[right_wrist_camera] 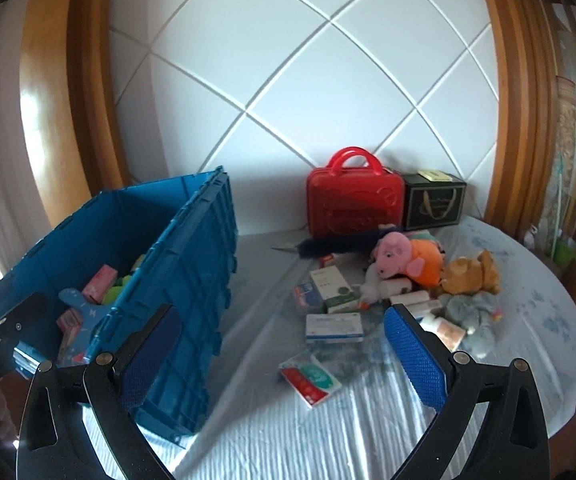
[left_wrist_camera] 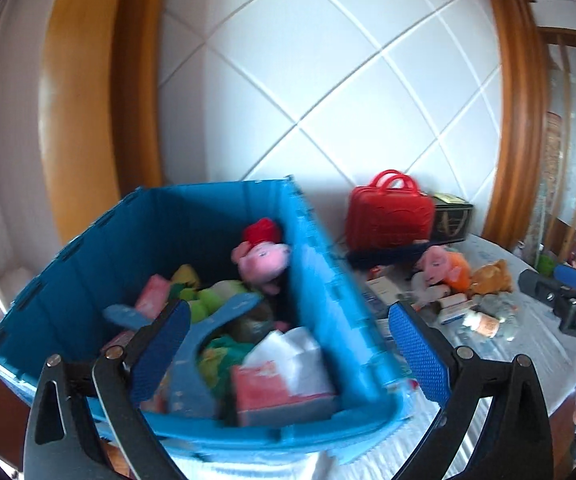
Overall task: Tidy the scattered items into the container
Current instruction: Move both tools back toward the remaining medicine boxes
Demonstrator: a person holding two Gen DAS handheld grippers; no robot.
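Both grippers gape empty — left gripper (left_wrist_camera: 288, 344) over blue crate's rim (left_wrist_camera: 328, 280); right gripper (right_wrist_camera: 284, 344) beside it.

Crate (right_wrist_camera: 192, 264) blue. Case (right_wrist_camera: 354, 196) red. Box (right_wrist_camera: 434, 202) black, gold print. Pig plush (right_wrist_camera: 406, 258) pink, orange body. Bear (right_wrist_camera: 472, 274) tan. Tablecloth (right_wrist_camera: 528, 320) pale, faint blue flowers. Wall (right_wrist_camera: 288, 80) white, diamond-ridged.

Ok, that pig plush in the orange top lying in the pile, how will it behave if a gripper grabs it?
The pig plush looks soft and stuffed, so it will probably squash between the pads and flop rather than stay stiff. It seems light for its size. It leans on the small boxes and the brown plush, so lifting it may nudge them.
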